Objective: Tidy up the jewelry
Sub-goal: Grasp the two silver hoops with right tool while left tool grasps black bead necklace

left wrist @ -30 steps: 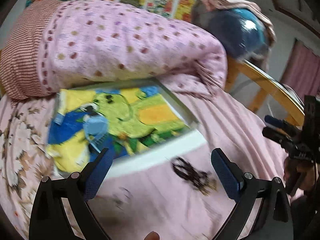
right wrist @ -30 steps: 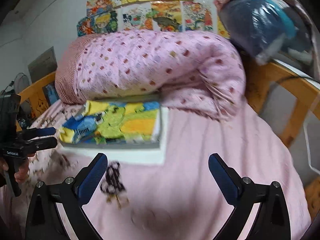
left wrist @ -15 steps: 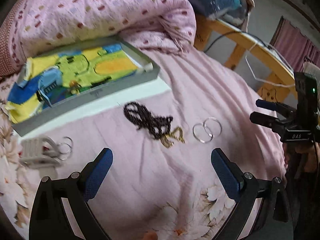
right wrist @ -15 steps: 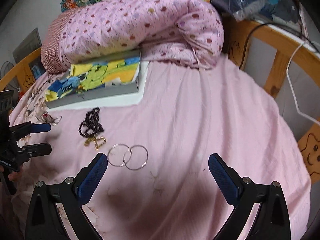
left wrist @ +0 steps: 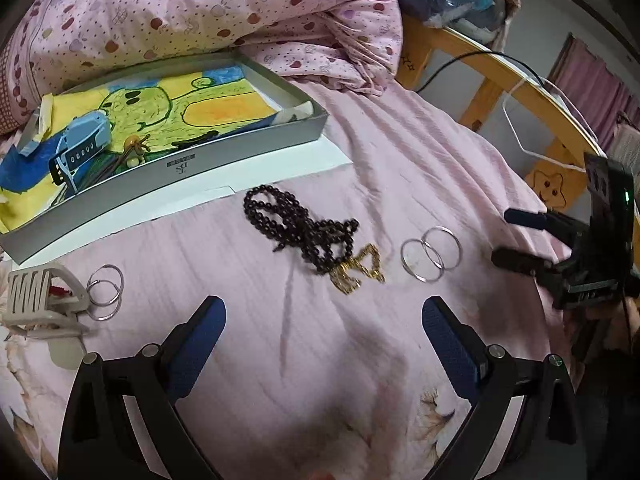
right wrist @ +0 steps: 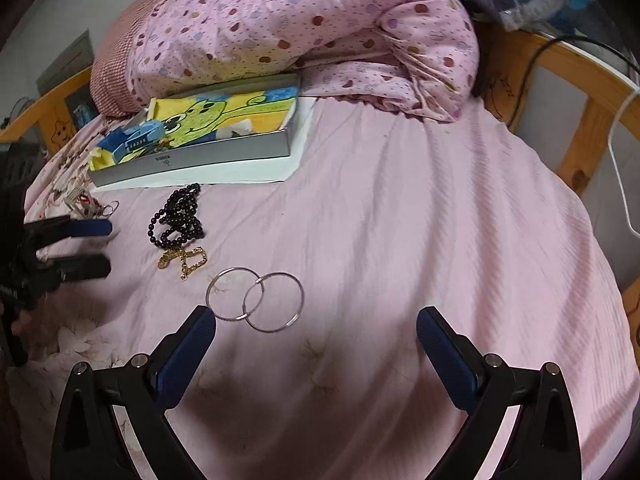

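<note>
On the pink bed sheet lie a dark bead necklace, a gold chain touching it, and a pair of silver hoops. A second pair of silver rings lies by a white hair claw clip. A grey box with a colourful cloth lining holds a blue watch. My left gripper is open and empty, short of the necklace. My right gripper is open and empty, just short of the hoops.
A rolled pink spotted duvet lies behind the box. A wooden bed rail runs along the right, with cables over it. The box rests on a white sheet of paper.
Both cameras have tilted down and pulled back from the box. The necklace, gold chain, hoops and clip have come into view. Both grippers stay open.
</note>
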A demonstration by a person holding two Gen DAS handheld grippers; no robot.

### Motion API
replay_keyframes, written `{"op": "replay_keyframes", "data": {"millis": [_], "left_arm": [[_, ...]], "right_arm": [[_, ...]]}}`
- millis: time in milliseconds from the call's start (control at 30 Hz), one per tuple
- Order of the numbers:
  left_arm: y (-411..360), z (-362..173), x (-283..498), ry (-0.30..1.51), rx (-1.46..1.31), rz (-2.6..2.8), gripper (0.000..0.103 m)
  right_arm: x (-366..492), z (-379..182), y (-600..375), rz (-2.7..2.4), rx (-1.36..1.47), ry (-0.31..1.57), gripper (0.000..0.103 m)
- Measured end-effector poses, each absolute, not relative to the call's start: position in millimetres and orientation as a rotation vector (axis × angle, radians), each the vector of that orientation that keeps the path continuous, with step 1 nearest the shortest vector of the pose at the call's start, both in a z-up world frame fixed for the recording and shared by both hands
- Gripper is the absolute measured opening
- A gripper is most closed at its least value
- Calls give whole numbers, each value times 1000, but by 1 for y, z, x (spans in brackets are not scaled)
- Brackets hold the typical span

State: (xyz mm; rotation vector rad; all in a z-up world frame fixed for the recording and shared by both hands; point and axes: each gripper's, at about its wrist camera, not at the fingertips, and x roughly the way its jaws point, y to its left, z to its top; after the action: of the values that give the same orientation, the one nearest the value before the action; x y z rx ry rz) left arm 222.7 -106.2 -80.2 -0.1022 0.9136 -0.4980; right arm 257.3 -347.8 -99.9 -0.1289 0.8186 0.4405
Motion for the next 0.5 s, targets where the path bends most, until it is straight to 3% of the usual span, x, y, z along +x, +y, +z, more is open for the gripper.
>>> {"op": "replay_keyframes", "data": {"millis": [267, 367, 500], "left_arm": [[-103, -78, 257, 921, -181, -470, 95], [-103, -81, 273, 943, -211, -456, 88], [-104, -92, 293, 999, -222, -435, 68]], "right_arm": [[274, -119, -321, 525, -118, 845, 75], [279, -127, -313, 523, -139, 863, 71], [279, -133, -307, 499, -174, 860, 67]]}}
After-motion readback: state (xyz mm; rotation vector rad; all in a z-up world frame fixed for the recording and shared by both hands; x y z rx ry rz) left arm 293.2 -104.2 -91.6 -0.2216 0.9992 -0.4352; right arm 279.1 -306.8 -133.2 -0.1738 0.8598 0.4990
